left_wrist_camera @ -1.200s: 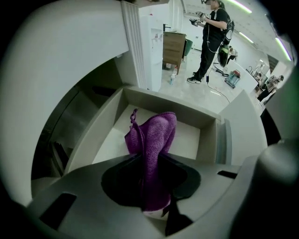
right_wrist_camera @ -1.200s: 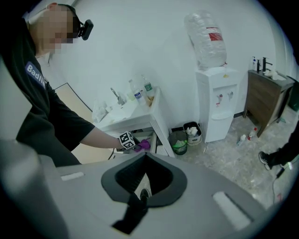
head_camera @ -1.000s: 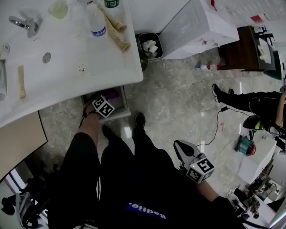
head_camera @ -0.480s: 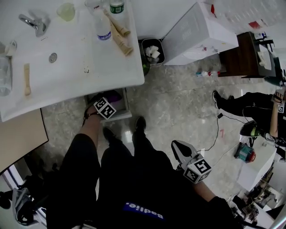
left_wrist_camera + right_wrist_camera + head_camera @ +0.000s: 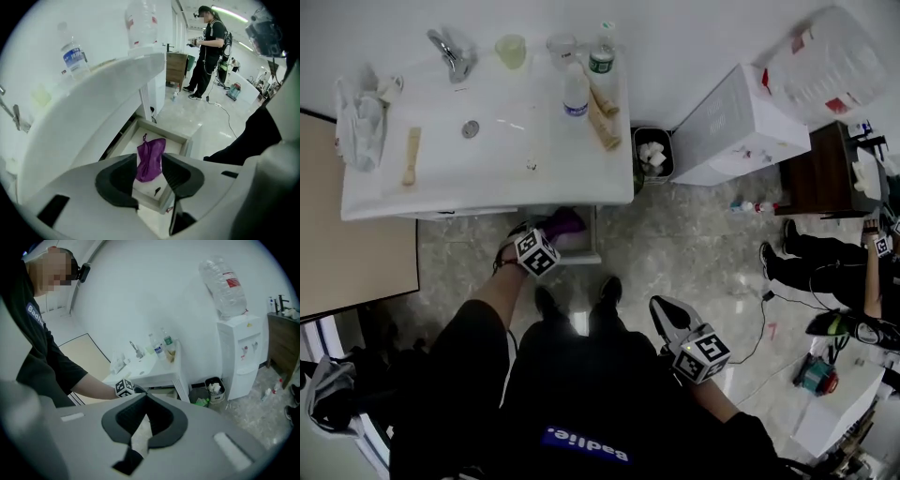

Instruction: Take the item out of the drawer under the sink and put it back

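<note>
Looking steeply down from the person's head: a white sink worktop (image 5: 581,159) stands against the wall, and below its front edge a shallow white drawer (image 5: 581,255) is pulled out over the stone floor. In the drawer lies a small purple cloth bag (image 5: 565,223), flat on the drawer bottom.

The left tongs (image 5: 149,164) hang above the open drawer and point steeply down into it. Their jaws have just been opening and now stand wide apart. In the left gripper view the bag shows in the gap between them, but it lies lower down in the drawer and neither pad presses on it, so these tongs hold nothing.

The bag's long axis runs from the drawer's front toward its back, in line with the faces of the jaws. Its narrower end, with a short cord, points away toward the back. The bag lies straight below and just ahead of the left tongs, so jaws closing from here would meet it across its width.

The right tongs (image 5: 145,399) are held low beside the person's right leg, well apart from the drawer, with their tips together and nothing between them. The left hand is plainly the nearer one to the bag.

Judging by this, the bag is resting in the drawer, released, and the drawer is not yet pushed shut.
</note>
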The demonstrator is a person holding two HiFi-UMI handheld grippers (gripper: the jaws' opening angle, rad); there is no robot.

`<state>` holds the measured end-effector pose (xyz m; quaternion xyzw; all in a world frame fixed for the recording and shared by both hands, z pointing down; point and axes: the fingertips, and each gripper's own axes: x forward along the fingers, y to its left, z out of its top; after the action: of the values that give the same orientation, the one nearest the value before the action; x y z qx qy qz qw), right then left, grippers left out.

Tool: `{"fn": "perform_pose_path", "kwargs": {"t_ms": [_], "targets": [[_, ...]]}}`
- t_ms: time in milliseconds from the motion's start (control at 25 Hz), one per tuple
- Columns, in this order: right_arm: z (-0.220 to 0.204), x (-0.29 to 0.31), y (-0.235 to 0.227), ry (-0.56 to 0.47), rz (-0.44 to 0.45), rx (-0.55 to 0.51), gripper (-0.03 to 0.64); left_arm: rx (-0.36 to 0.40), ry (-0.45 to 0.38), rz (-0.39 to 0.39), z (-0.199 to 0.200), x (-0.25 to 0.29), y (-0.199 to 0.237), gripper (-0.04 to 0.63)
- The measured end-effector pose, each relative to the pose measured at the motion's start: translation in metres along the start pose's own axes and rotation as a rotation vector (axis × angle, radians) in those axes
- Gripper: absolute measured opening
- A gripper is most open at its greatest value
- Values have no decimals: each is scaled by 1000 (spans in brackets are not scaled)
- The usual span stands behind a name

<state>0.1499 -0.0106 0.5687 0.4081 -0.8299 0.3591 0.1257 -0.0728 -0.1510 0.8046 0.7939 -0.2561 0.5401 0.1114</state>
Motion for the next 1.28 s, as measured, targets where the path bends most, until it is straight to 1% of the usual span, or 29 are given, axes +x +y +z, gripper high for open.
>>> {"fn": "perform_pose_path", "kwargs": {"t_ms": [160, 280, 400, 520, 640, 720, 880, 1080, 1160, 1280], "targets": [[15, 9, 25, -9, 49, -36, 2, -67, -94, 6, 3, -48, -10, 147], [24, 14, 46, -4, 81, -88, 2, -95, -191, 11, 15, -85, -18, 147], [34, 17, 65, -20, 96, -122, 2, -124, -327, 35, 33, -133, -29, 147], [44, 23, 84, -36, 117, -160, 2, -186, -477, 61, 52, -189, -40, 146], [49, 30, 102, -47, 141, -193, 2, -232, -606, 56, 67, -241, -53, 146], [53, 35, 114, -56, 158, -211, 2, -226, -665, 42, 74, -266, -61, 146], [60, 38, 138, -73, 196, -249, 2, -190, -734, 14, 86, -310, -78, 146], [68, 34, 155, -98, 232, -297, 2, -163, -882, 1, 114, -371, -88, 144], [73, 29, 160, -115, 239, -321, 2, -179, -929, -21, 125, -389, -92, 144], [88, 23, 174, -152, 261, -395, 2, -237, -976, -77, 140, -408, -94, 143]]}}
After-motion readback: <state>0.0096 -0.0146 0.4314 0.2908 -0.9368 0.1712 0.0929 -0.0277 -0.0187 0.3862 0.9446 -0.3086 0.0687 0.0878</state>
